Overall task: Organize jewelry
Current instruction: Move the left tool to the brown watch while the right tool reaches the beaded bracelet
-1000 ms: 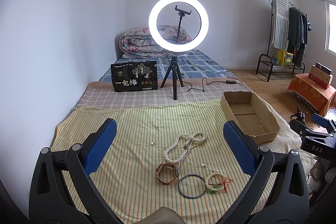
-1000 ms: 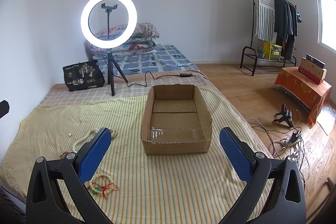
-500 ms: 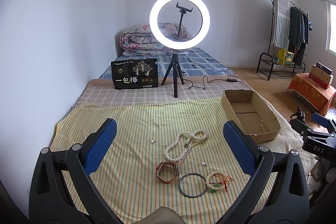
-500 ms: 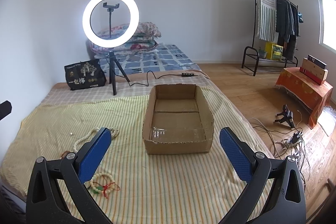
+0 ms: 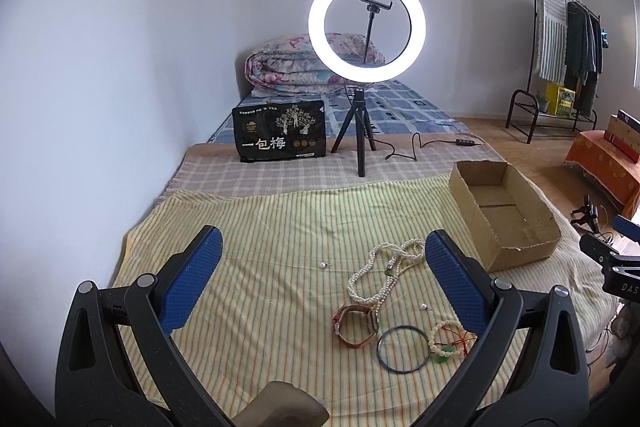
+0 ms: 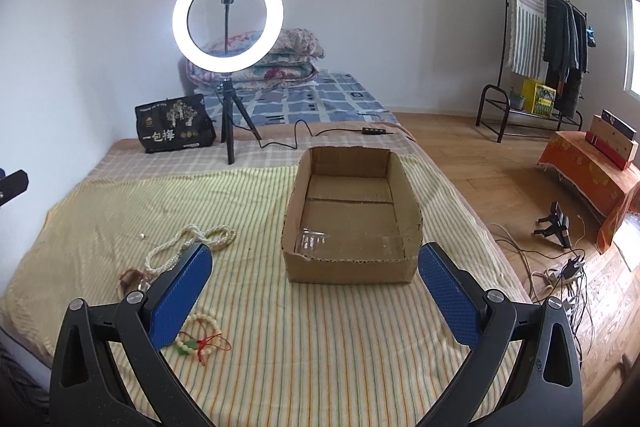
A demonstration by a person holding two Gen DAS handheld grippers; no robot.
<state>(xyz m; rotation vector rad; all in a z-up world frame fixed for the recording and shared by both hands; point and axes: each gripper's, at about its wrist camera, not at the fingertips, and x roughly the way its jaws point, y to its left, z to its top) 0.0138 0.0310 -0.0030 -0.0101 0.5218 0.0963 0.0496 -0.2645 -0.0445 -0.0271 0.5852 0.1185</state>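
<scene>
A yellow striped sheet (image 5: 280, 227) covers a low mattress in a white-walled bedroom. Nearest, the left gripper (image 5: 324, 267) hangs above it with jaws wide apart, holding nothing. Between its fingers lie a dark bangle (image 5: 403, 348), a beaded bracelet (image 5: 446, 337) with red cord just beside it, a brown watch (image 5: 356, 323) and, farther, a looped pearl necklace (image 5: 384, 273). The right gripper (image 6: 314, 281) is also spread open and empty, facing an open cardboard box (image 6: 352, 269) that stands on the sheet, well right of the jewelry. Beyond stand a lit ring light (image 5: 367, 25) on a tripod, a black bag (image 5: 279, 135) and folded quilts (image 5: 288, 67).
</scene>
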